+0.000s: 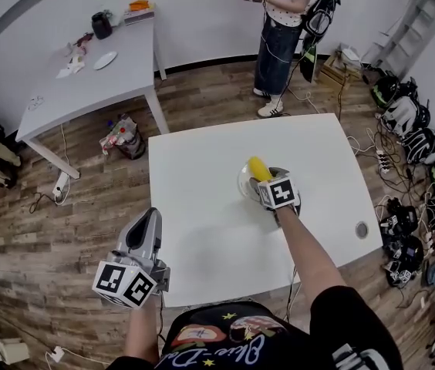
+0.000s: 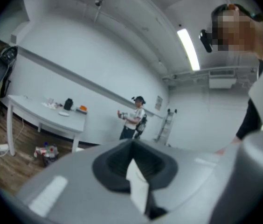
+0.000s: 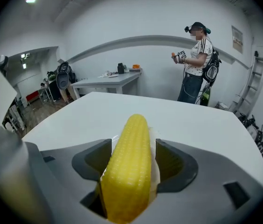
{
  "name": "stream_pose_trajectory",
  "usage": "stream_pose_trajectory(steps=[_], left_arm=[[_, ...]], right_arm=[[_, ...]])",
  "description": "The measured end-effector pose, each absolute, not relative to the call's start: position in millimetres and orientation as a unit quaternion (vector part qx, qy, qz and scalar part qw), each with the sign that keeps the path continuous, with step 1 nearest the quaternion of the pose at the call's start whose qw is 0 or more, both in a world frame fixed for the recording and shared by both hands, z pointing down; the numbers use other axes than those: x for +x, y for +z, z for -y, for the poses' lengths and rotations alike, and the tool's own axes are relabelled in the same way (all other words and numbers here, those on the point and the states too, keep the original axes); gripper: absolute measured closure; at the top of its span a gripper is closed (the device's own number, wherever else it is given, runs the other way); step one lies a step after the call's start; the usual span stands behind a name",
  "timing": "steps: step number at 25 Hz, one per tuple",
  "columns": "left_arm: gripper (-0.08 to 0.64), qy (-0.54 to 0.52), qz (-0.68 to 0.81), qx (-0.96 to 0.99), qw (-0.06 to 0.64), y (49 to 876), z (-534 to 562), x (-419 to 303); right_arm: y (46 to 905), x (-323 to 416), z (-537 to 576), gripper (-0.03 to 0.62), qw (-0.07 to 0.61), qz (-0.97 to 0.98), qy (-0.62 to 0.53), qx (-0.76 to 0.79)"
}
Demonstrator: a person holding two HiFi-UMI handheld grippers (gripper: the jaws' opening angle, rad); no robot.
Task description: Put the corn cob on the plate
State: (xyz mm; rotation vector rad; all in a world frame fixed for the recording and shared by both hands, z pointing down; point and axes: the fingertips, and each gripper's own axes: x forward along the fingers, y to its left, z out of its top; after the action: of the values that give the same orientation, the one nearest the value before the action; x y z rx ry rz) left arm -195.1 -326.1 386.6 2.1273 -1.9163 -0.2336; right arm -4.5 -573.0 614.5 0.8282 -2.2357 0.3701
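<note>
The yellow corn cob [image 1: 258, 168] is clamped between the jaws of my right gripper [image 1: 268, 183], which is shut on it. It hangs over a clear plate [image 1: 241, 182] on the middle right of the white table [image 1: 202, 230]; I cannot tell whether it touches the plate. In the right gripper view the corn cob [image 3: 129, 171] points away from the camera between the grey jaws of the right gripper [image 3: 131, 155], and the plate is hidden. My left gripper [image 1: 149, 220] is shut on nothing, held over the table's front left corner. The left gripper [image 2: 134, 169] faces the room.
A second table [image 1: 86, 83] with small items stands at the back left. A person [image 1: 287, 29] with grippers stands behind the table. Bags and gear [image 1: 414, 129] line the floor on the right. A round grommet [image 1: 362, 230] sits near the table's right edge.
</note>
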Motion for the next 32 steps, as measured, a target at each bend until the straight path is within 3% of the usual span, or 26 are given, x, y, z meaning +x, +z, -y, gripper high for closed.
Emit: stream_pose_trajectory(steps=[3,7,9,10,11,13,17,32], left_arm=[[0.561,-0.071,0.661,0.738,0.117,379,330,-195],[0.561,-0.048,0.659,0.746,0.081,367,342,-188],[0.561,-0.039,0.652,0.754,0.069,361,349,-178],[0.561,-0.043,0.646,0.759,0.068,358,353,-174],[0.561,-0.050,0.640,0.764,0.070,356,356,-169],[0.561,-0.043,0.633,0.770,0.067,355,363,-162],[0.561,0.030,0.631,0.774,0.045,363,378,-148],[0.561,0.061,0.602,0.795,0.032,366,392,-122]], right_arm=[[584,6,574,0.316,0.295,0.874,0.152,0.355],[488,32,552,0.318,0.107,0.898,0.164,0.393],[448,50,529,0.321,0.047,0.904,0.156,0.396],[432,59,516,0.374,0.031,0.906,0.147,0.395],[418,66,503,0.535,0.020,0.909,0.138,0.393],[397,76,479,0.575,0.005,0.914,0.120,0.387],[380,84,452,0.577,-0.004,0.916,0.089,0.391],[372,96,437,0.577,0.007,0.912,0.075,0.403]])
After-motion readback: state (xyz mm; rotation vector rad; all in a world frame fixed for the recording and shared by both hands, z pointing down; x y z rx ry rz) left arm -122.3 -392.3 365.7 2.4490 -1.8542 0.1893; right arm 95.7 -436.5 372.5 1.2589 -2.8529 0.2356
